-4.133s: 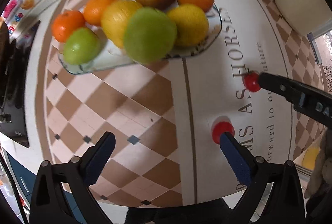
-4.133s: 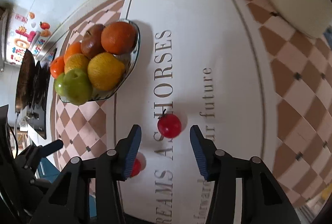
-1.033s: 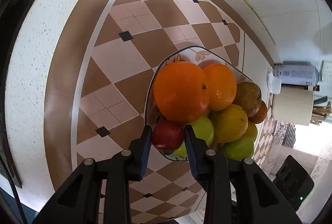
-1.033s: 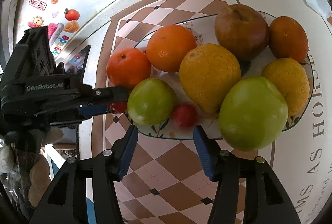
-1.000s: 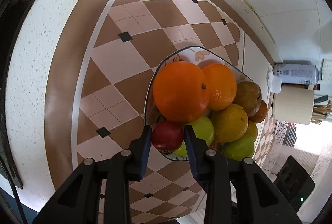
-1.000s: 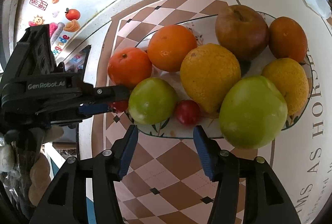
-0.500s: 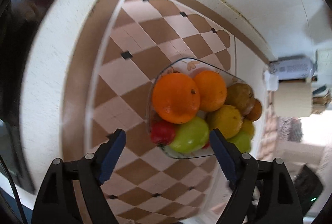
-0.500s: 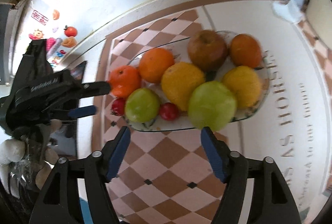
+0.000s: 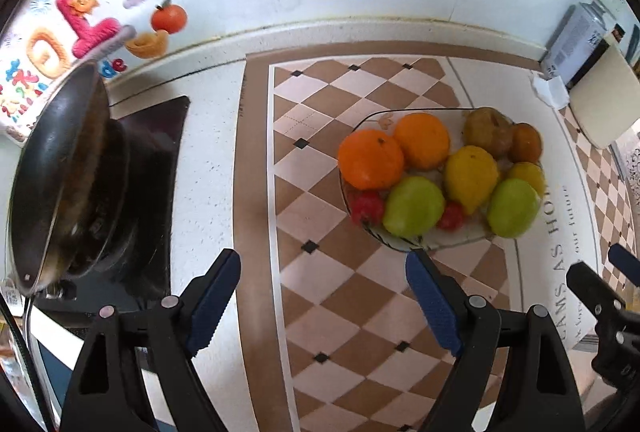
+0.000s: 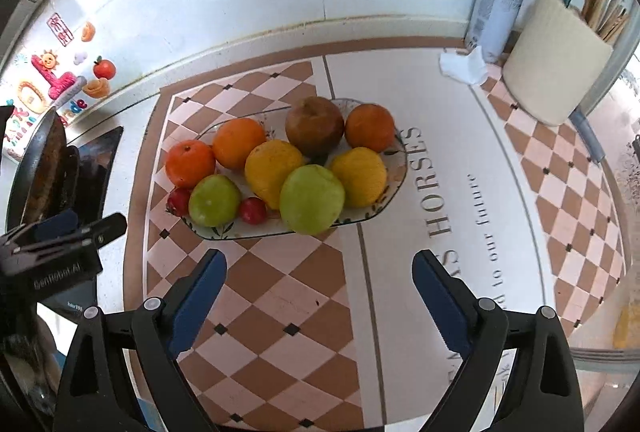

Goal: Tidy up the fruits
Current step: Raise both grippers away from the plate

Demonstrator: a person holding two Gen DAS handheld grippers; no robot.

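Both small red fruits are in the plate (image 10: 394,168) now: one (image 10: 179,201) at the left rim beside the left green apple (image 10: 214,200), the other (image 10: 253,210) wedged between that apple and the yellow fruit (image 10: 272,172). My read is they were tucked into the low gaps at the front edge so the bigger fruit pens them in and they can't roll off. Left gripper (image 9: 324,300) has just been opening; jaws spread wide, nothing between them, only mat (image 9: 340,312) showing in the gap. Right gripper (image 10: 320,292) the same: jaws just opened further, spread, empty, standing off the plate's near rim. Both point steeply down at the counter, well apart from the fruit, which looks like a release-and-clear posture, not an approach. Left gripper sits out to the plate's left side, near the pan (image 10: 40,168), so the two don't crowd each other. No loose fruit visible on the mat in either view, so I'd judge the sorting done or nearly so. Risk: the left red fruit sits right on the rim and a nudge could tip it out.
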